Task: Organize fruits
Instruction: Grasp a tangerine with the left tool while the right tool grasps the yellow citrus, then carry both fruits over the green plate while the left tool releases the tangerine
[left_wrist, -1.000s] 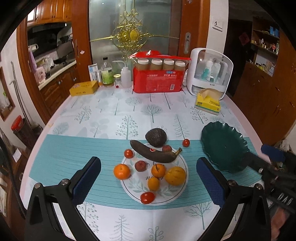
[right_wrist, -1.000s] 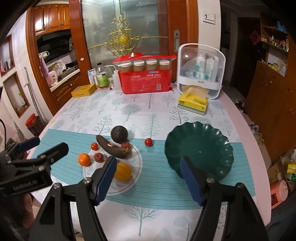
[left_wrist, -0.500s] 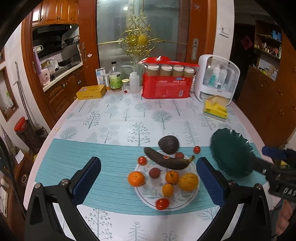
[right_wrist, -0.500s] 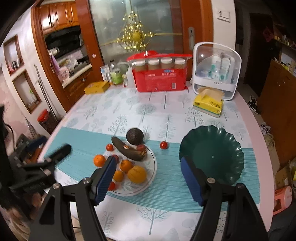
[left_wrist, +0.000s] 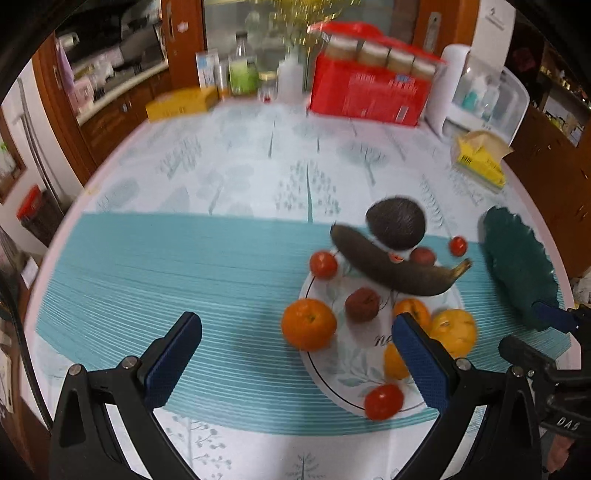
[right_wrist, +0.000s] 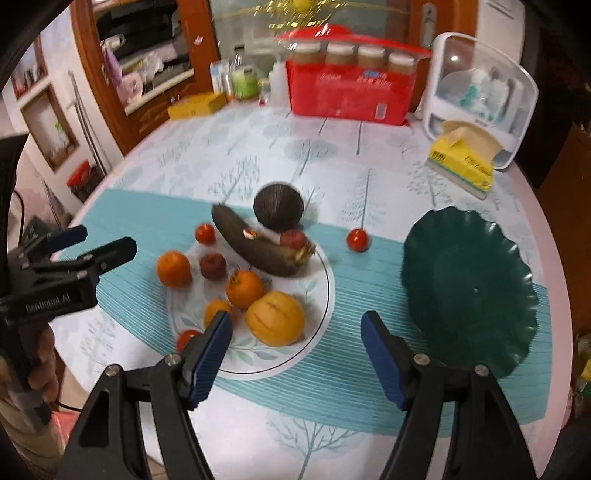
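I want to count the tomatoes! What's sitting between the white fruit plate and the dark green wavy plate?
One small red tomato, alone on the teal striped mat, as the right wrist view shows.

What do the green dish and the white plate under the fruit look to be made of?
Green dish: likely moulded plastic; dark matt surface, thin scalloped rim, though glazed ware isn't ruled out. White plate: probably glazed ceramic; smooth white face, thin dark rim line, printed leaf pattern.

Both wrist views look steeply down, sharing the white plate (left_wrist: 325, 373) (right_wrist: 325, 295).
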